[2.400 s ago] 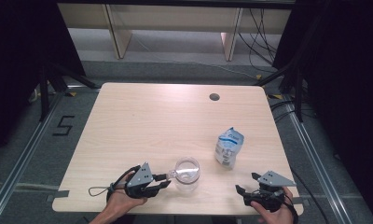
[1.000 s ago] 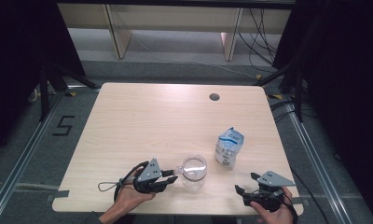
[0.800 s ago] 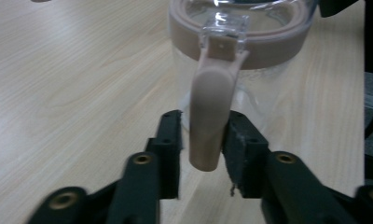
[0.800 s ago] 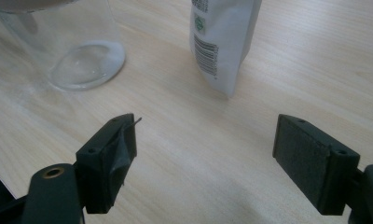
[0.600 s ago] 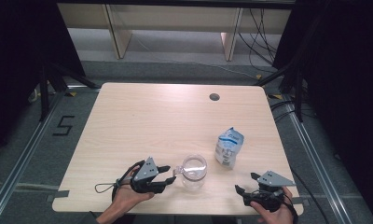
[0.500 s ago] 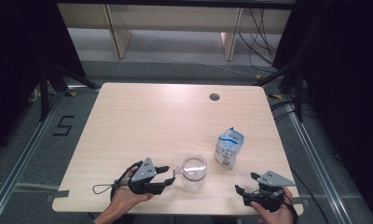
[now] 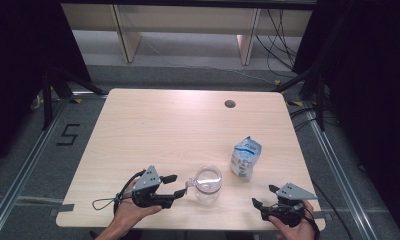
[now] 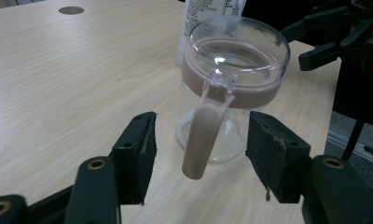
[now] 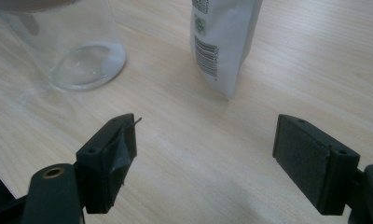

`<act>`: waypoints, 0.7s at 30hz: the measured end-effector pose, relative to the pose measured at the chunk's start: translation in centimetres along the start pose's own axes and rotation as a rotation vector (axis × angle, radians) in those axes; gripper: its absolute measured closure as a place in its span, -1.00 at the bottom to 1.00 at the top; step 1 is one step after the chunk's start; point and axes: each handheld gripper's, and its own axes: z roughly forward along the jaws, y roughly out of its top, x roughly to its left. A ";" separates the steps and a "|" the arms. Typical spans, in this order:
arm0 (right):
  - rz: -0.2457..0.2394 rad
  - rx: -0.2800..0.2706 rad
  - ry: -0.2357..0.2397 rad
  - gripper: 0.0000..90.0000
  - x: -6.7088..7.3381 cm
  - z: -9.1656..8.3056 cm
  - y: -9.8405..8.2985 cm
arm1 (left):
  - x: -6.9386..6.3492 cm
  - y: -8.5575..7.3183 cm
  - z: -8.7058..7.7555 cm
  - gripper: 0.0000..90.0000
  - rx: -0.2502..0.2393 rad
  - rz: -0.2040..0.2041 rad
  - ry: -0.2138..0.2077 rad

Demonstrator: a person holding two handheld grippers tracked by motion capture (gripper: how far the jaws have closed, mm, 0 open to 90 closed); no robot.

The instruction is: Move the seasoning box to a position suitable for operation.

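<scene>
Just then the left gripper (image 8: 201,158) had been opening its jaws, the glass mug's (image 8: 231,79) handle (image 8: 203,140) between them, untouched; the right gripper (image 9: 203,158) gaped, mug well beyond its fingertips.

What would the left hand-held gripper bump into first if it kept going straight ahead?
Most likely the pinkish handle of the clear glass jar. The left hand-held gripper points right at it, with its open jaws standing either side of the handle without touching.
</scene>
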 end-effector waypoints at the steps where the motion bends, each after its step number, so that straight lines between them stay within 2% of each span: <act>1: 0.000 0.000 0.000 -0.50 0.0 0.0 0.0 | 0.0 0.1 -0.1 -0.04 -0.006 0.000 0.002; 2: -0.001 0.000 0.000 -0.50 0.0 0.0 0.0 | 0.0 0.3 -0.3 -0.04 0.003 0.005 0.010; 4: 0.000 0.000 0.000 -0.50 0.0 0.0 0.0 | 0.1 0.5 -0.4 0.00 -0.012 0.011 -0.003; 5: -0.001 -0.001 0.001 -0.50 0.0 0.0 0.0 | 0.0 0.7 -0.5 0.03 -0.014 0.005 0.010; 7: 0.000 -0.001 0.001 -0.50 0.0 0.0 0.0 | 0.0 0.9 -0.6 0.08 -0.021 0.006 0.008; 10: -0.003 0.002 0.000 -0.50 0.0 0.1 0.0 | -0.2 1.1 -0.6 0.27 -0.042 0.001 -0.016; 12: -0.012 -0.002 -0.007 -0.50 -0.1 0.0 0.0 | -0.4 1.4 -0.6 0.38 -0.040 0.025 -0.013; 13: -0.002 -0.002 -0.001 -0.50 -0.1 0.0 0.0 | -0.5 1.6 -0.5 0.42 -0.051 0.026 -0.021; 14: 0.029 0.000 0.006 -0.50 0.1 0.0 -0.1 | -0.6 1.7 -0.5 0.48 -0.049 0.034 -0.025; 16: 0.035 0.007 0.014 -0.50 0.1 0.1 -0.1 | -0.8 2.1 -0.4 0.58 -0.051 0.042 -0.032; 17: 0.024 -0.001 0.004 -0.50 0.1 0.1 -0.1 | -0.9 2.2 -0.3 0.61 -0.050 0.049 -0.036; 18: -0.012 -0.002 -0.006 -0.50 -0.1 0.1 0.0 | -1.0 2.4 -0.2 0.64 -0.048 0.059 -0.042; 21: 0.032 0.009 0.017 -0.49 0.3 0.1 0.0 | -1.2 2.7 0.2 0.71 -0.053 0.061 -0.060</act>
